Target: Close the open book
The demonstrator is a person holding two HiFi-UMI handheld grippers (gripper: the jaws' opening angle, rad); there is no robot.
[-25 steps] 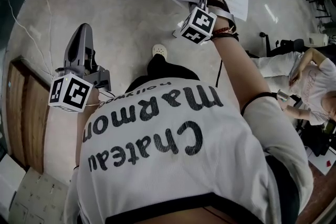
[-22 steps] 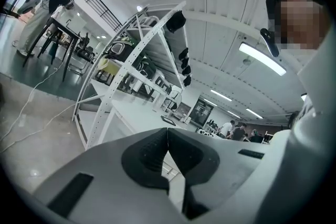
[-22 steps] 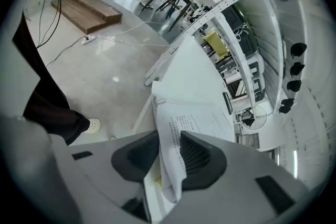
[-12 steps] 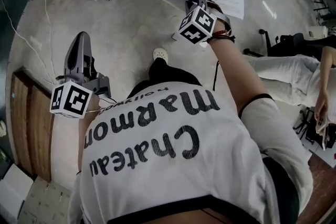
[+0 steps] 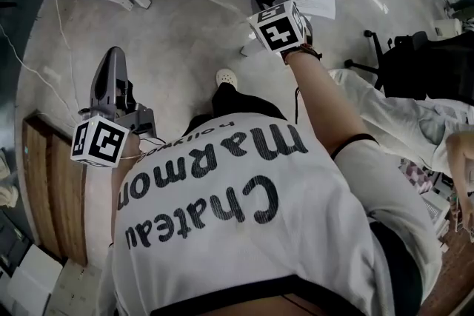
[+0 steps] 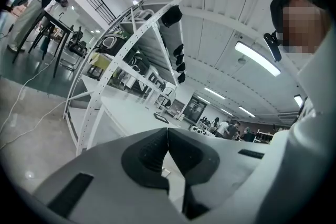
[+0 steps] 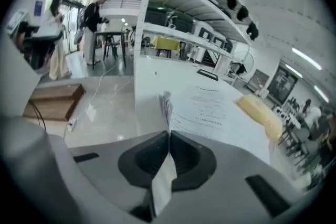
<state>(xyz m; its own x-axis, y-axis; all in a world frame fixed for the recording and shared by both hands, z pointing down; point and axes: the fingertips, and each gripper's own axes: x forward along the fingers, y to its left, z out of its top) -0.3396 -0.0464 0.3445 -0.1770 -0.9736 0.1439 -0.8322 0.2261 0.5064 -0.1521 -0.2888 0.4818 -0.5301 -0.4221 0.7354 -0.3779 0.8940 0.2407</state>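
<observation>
**A:** Pinching looks done. The right tool (image 7: 169, 136) has just been closing its jaws, and they now meet on a page (image 7: 166, 105) that stands up at the side of the open book (image 7: 210, 107). The book lies flat on the white surface (image 7: 149, 76), near its edge.

**B:** How should the turn go?

**A:** I'd carry the page in a slow arc up and over towards the bound side, letting the paper follow without a tug. A thin sheet will likely tear or slip if it is dragged flat. Let go only once it lies down.

**B:** And the left tool (image 5: 111, 81)?

**A:** Its jaws are together with nothing in them, and it hangs well apart from the book, over the floor (image 5: 185, 33). It could steady the book if it slides.

**B:** What can't you see?

**A:** No view shows the spine or the cover. I cannot tell whether one leaf or several are caught. In the head view the marker cube (image 5: 280, 27) covers the grip, and the book runs off the top edge. The yellow thing (image 7: 260, 113) beyond the book is too blurred to name.
</observation>
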